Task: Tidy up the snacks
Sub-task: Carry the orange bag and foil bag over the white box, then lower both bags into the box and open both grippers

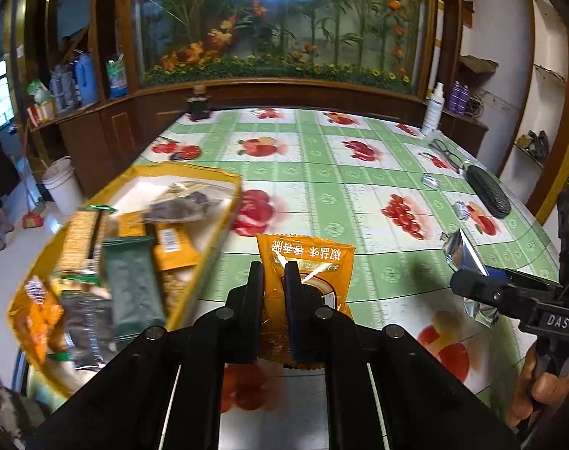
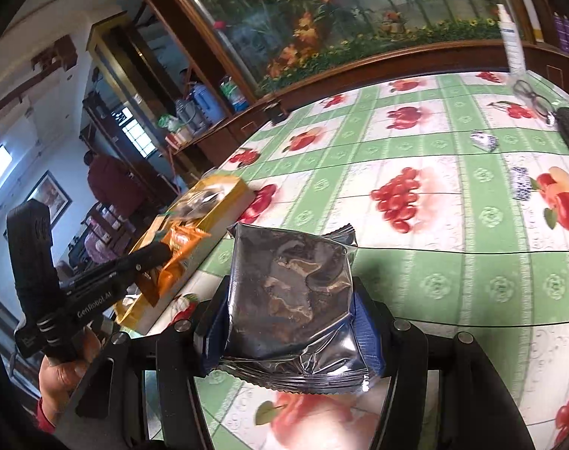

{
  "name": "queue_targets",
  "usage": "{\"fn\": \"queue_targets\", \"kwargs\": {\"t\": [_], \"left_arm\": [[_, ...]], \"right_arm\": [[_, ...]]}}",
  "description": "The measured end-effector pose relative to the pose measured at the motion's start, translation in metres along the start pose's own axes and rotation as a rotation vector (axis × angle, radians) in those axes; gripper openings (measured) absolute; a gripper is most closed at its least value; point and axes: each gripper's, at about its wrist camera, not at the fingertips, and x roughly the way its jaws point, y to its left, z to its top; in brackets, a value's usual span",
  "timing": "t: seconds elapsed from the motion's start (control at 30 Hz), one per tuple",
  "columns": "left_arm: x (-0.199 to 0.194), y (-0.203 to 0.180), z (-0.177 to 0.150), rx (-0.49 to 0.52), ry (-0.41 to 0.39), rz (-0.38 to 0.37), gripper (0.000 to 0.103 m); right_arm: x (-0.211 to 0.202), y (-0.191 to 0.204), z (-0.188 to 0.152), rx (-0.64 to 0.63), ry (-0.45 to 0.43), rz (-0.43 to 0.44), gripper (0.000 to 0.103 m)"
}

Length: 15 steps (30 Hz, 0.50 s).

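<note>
The left gripper is pressed together on an orange snack packet, its two fingers pinching the wrapper edge-on so the packet stands upright between them, printed face toward the far side of the bench. In the left wrist view the packet sits at the centre, held above the green checked fruit-print cloth.

At about 9 o'clock from that packet lies the yellow snack tray, near the left edge of the bench. It holds a mixed pile: a dark green bar, a yellow cracker pack, orange packets and a clear bag toward its far end.

The right gripper is spread part-way and pinches a silver foil snack bag across its width, the blue pads pressing on both sides. The bag is crinkled and stands tilted above the cloth. In the right wrist view the tray lies at about 10 o'clock from the bag, with the left gripper and its orange packet just in front of it, and a person's hand wraps the handle.

Farther out at about 2 o'clock on the bench rest two small wrapped candies, a pair of glasses, a dark textured case and a white spray bottle. A small dark jar stands at the far left corner.
</note>
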Motion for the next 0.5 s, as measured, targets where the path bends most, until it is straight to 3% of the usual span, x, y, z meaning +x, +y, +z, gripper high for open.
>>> {"fn": "queue_targets", "kwargs": {"t": [0.5], "left_arm": [[-0.036,0.054,-0.002,-0.083,-0.083,0.13,0.008]], "right_arm": [[0.008,0.056,-0.005,-0.101,0.027,0.056,0.059]]}}
